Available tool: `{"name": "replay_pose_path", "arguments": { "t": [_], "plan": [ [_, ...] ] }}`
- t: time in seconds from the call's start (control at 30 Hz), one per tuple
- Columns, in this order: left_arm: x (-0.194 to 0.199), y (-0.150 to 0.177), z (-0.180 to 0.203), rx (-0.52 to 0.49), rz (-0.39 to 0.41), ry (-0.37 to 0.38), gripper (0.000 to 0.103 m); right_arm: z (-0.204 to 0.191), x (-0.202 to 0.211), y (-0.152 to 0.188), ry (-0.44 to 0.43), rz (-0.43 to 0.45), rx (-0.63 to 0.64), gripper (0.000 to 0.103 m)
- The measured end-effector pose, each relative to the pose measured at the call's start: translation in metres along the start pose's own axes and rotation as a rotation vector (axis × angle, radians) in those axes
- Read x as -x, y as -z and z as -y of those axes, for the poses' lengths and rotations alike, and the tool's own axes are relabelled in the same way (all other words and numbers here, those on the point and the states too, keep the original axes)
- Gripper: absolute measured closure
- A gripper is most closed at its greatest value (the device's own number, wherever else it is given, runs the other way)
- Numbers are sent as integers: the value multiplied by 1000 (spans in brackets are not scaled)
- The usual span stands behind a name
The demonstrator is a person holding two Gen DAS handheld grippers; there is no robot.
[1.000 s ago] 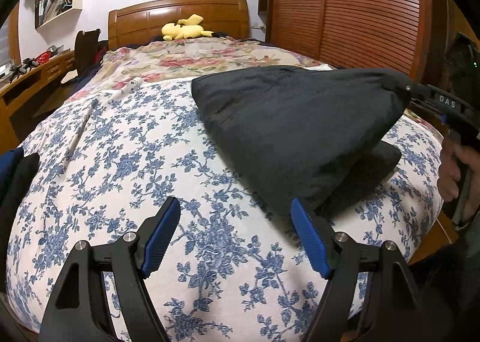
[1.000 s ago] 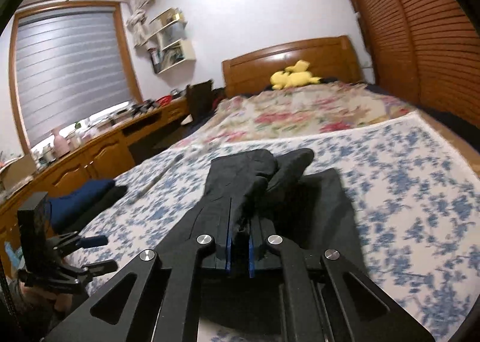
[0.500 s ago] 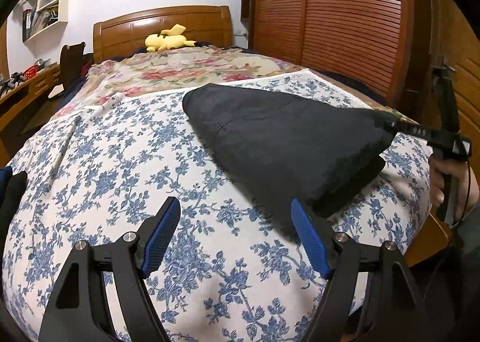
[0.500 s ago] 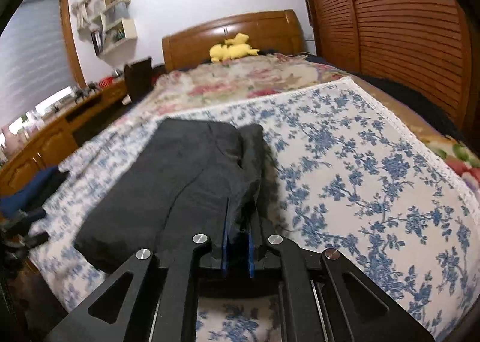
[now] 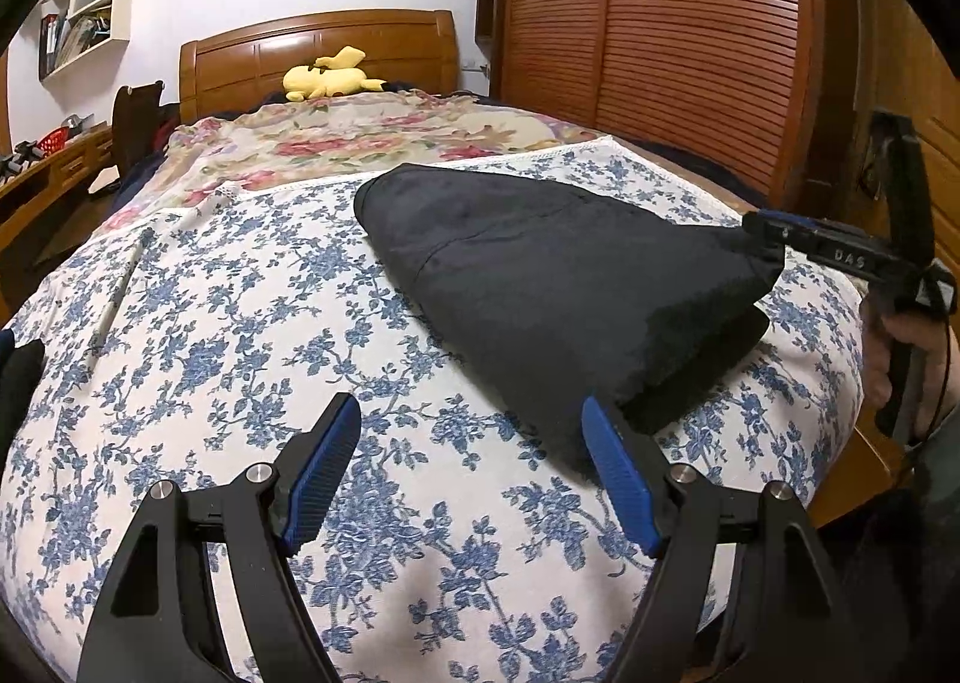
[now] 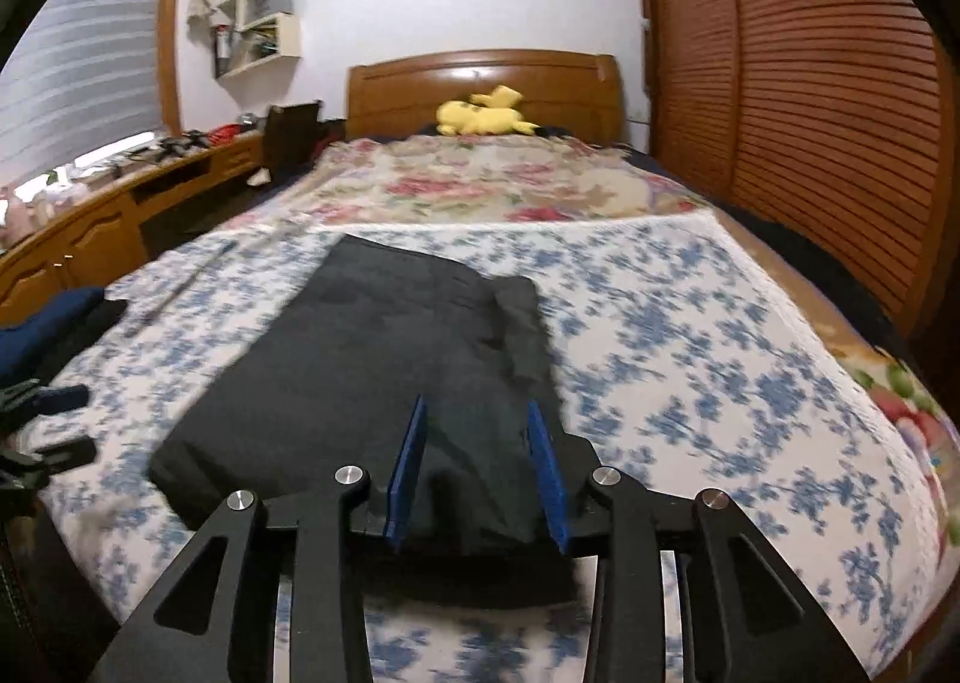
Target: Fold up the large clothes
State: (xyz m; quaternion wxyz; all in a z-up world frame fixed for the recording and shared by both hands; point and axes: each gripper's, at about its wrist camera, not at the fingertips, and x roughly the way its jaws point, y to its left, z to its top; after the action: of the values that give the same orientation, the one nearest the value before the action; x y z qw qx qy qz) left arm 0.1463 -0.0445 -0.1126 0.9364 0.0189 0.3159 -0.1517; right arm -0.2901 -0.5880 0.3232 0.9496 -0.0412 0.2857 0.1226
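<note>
One dark garment (image 6: 372, 383) lies folded into a thick stack on the floral bedspread (image 5: 252, 323), so most of the folding looks done, w/ maybe a last fold or squaring-up left. R gripper (image 6: 477, 470) jaws have just been opening, part-spread, near corner of cloth between the pads but not pinched. L gripper (image 5: 471, 473) hangs wide apart and empty, garment's near edge just ahead of its right pad.

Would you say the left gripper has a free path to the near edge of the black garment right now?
Probably yes: the left gripper stands open over bare floral sheet, and the black garment lies just beyond its right finger with nothing between.
</note>
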Motion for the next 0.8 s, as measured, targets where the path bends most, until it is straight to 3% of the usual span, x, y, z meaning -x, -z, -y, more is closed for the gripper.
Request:
{"name": "replay_pose_path", "arguments": {
  "t": [0.37,0.7,0.8],
  "plan": [
    [6,9,-26,39,5,-10,26,-53,-40,11,-190,-72,112,66],
    [-3,3,-44,60,11,3,26,-49,-73,14,-198,-205,114,66],
    [-6,-2,-45,49,16,9,26,-47,-69,13,-201,-202,105,66]
  ]
}}
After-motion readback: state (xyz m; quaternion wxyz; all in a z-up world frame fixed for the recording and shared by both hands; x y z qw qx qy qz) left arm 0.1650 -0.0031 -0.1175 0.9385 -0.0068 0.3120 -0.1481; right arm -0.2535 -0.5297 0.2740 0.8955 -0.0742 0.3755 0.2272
